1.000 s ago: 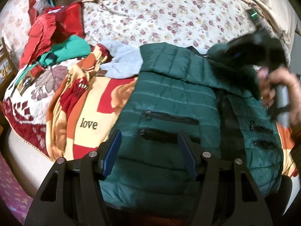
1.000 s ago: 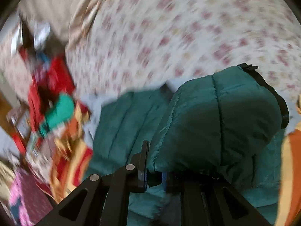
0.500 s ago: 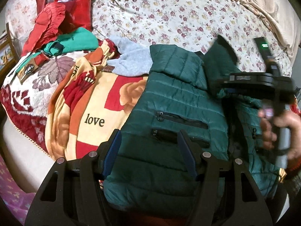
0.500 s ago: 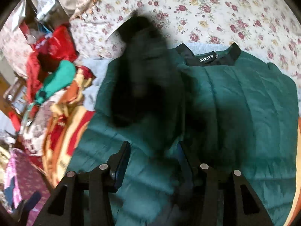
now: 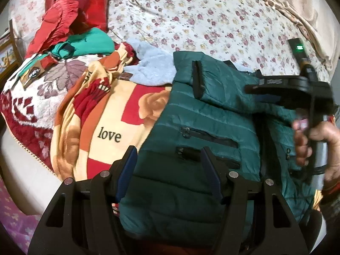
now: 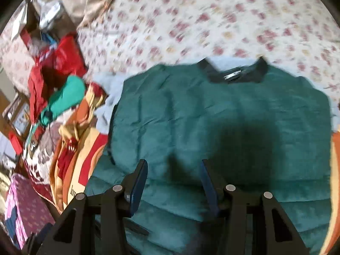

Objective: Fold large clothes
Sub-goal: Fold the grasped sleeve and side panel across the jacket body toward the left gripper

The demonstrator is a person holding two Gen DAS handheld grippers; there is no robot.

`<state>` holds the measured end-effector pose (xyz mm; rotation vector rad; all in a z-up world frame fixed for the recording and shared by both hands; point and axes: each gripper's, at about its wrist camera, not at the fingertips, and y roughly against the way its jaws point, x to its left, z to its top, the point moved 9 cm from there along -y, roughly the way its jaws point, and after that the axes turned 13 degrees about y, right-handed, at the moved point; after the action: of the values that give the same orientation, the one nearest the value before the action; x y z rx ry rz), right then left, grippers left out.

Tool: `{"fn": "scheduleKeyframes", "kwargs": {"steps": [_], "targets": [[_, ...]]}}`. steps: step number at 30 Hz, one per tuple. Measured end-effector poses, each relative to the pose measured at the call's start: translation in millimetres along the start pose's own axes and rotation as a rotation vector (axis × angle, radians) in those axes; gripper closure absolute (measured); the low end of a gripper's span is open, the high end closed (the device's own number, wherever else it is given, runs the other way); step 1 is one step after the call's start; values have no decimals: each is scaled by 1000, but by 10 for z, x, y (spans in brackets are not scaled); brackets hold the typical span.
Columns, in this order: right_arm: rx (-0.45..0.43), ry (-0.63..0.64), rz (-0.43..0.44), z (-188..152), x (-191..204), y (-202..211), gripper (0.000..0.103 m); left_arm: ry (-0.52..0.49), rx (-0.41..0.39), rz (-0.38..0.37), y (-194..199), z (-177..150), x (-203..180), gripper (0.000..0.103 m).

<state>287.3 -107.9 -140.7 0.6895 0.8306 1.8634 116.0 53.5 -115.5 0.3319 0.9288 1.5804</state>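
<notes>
Now the right gripper (image 6: 173,182), its jaws just opened and empty, has let the sleeve drop across the green jacket (image 6: 223,114) lying on the bed (image 6: 212,21), while the left gripper (image 5: 167,170) hovers spread over its hem, so that sleeve fold looks done.

We see a dark green quilted jacket (image 5: 191,110), black collar (image 6: 233,74); beside it our red-orange "love" blanket (image 5: 110,131); beyond, cream rose-flowered sheet (image 5: 191,17)
</notes>
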Motion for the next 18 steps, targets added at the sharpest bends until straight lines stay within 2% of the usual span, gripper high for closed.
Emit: {"fn": "scheduleKeyframes", "kwargs": {"steps": [3, 6, 10, 14, 18], "targets": [[43, 55, -49, 78, 88, -307, 54, -6, -16, 20, 48, 37, 79, 41], [81, 67, -124, 212, -1, -600, 54, -1, -49, 64, 151, 88, 255, 41], [69, 43, -159, 363, -97, -622, 54, 42, -55, 113, 226, 115, 532, 41], [19, 26, -80, 300, 16, -289, 54, 85, -67, 130, 322, 140, 665, 41], [-42, -37, 70, 31, 195, 234, 54, 77, -96, 129, 447, 139, 582, 41]]}}
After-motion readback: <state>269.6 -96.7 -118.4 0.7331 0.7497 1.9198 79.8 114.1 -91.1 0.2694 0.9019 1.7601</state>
